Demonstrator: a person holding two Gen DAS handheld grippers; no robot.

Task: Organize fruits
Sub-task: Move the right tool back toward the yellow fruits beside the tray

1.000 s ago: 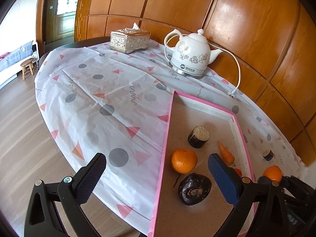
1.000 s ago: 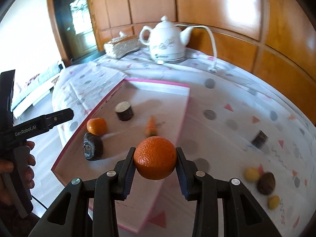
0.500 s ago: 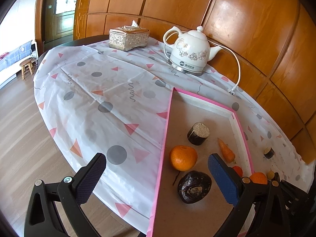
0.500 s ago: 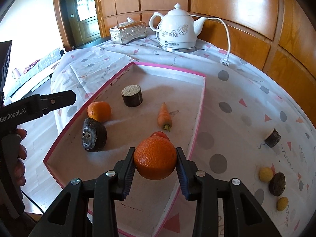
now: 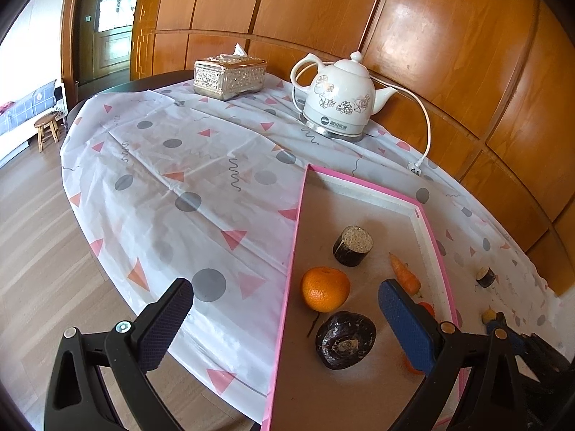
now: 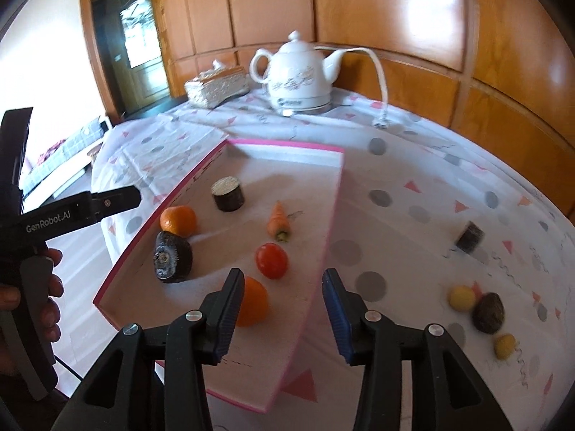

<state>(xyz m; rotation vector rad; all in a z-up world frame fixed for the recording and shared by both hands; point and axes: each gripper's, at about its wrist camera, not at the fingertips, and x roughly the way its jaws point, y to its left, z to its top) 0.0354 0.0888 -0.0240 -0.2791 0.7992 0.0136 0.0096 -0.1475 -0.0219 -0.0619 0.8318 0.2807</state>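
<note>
Fruit sorting: an orange rests in the pink tray

The right hand-held gripper (image 6: 284, 309) hangs wide, empty, the orange (image 6: 252, 301) just behind its left finger inside the tray (image 6: 325, 230); loose fruit to its right likely comes next. The left hand-held gripper (image 5: 284, 319) waits wide at the tray's edge.

I see a table under a patterned cloth (image 5: 187, 179). On it: tissue box (image 5: 230, 77), kettle (image 5: 337, 106), pink-edged tray (image 6: 332, 215), and loose produce (image 6: 487, 312) right of the tray.
</note>
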